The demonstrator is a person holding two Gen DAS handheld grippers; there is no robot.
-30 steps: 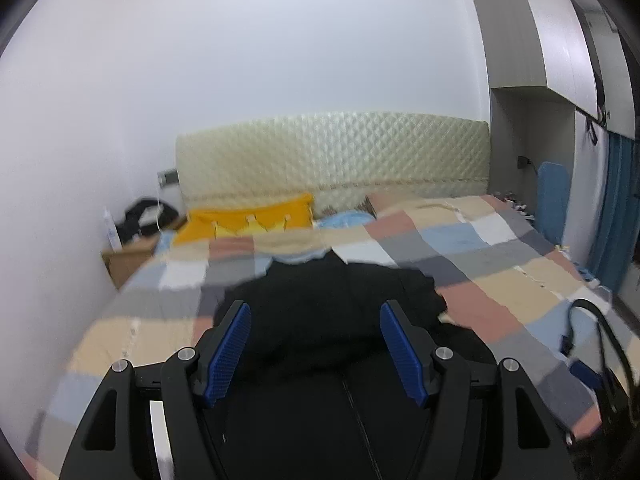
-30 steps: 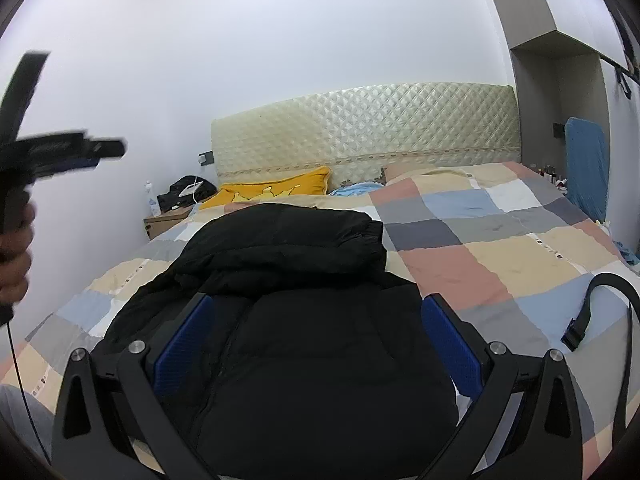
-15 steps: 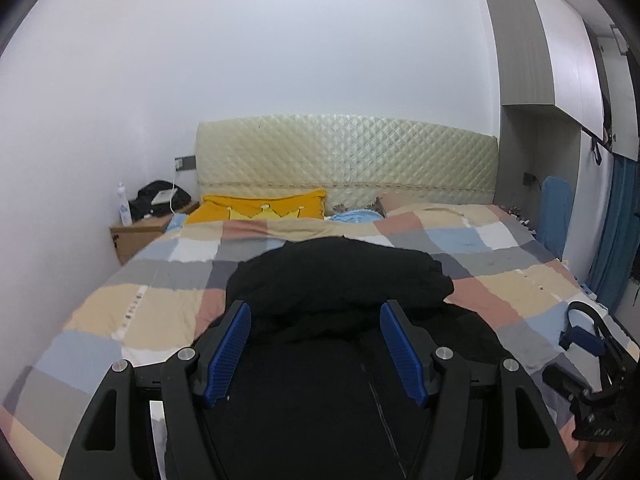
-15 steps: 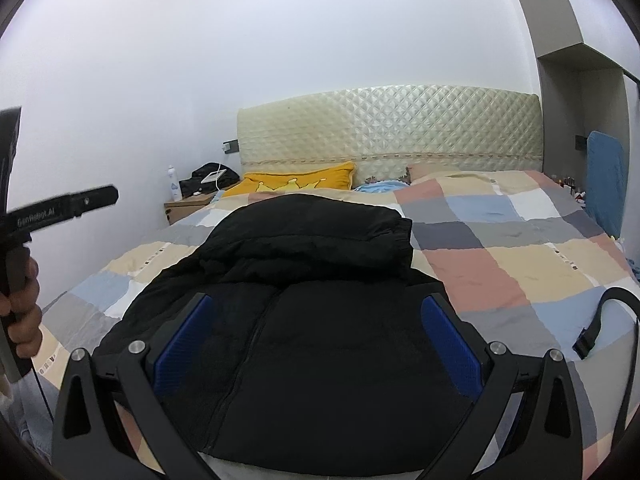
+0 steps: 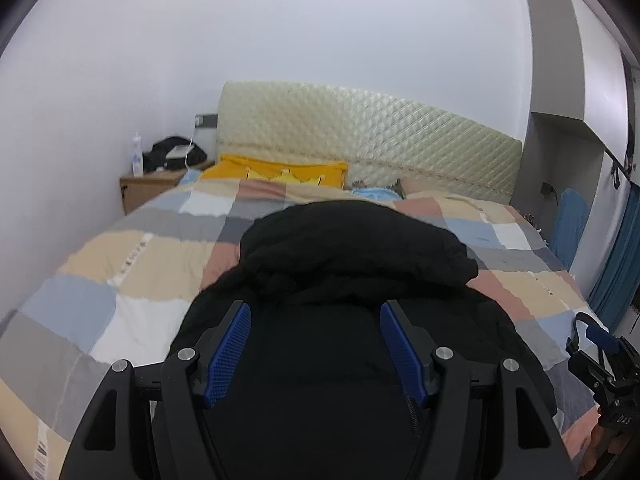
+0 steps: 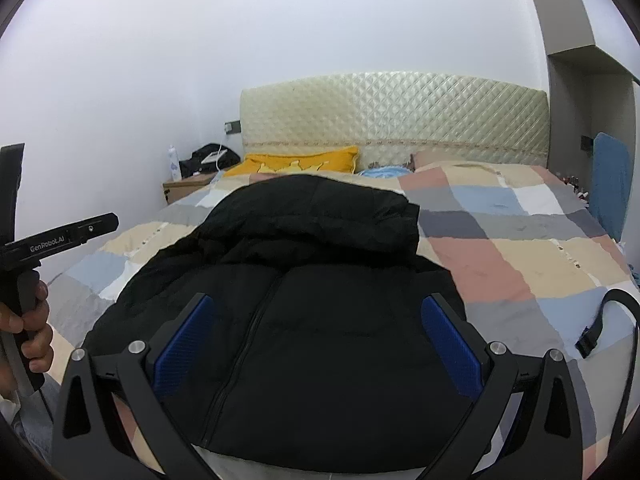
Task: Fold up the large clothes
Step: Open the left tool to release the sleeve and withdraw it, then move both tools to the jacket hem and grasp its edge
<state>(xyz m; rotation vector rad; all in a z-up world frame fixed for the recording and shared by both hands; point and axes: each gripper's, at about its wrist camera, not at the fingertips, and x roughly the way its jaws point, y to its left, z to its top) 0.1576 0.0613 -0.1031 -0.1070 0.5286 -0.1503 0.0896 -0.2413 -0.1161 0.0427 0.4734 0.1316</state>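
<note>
Bed across most of both views, covered by a patchwork quilt of grey, beige, pink, pale blue and white squares. Cream quilted headboard at the far end against a white wall. Black puffer jacket spread front-up on the near half of the quilt, zipper down its middle, hood bunched at the far end toward the pillows. Yellow pillow against the headboard, with a pale blue item just beside it. Wooden nightstand left of the bed, carrying a black bag and a white bottle. Blue fabric standing at the right edge of the bed. Black strap with buckle lying on the quilt near the right side. Left gripper above the jacket's middle, blue-padded fingers spread apart, holding nothing. Right gripper likewise above the jacket's chest, fingers spread wider, closed on nothing. Seen from the right wrist view at the far left: the other black tool marked GenRobot.AI, with the person's left hand wrapped around its handle, beside the bed's left edge.
</note>
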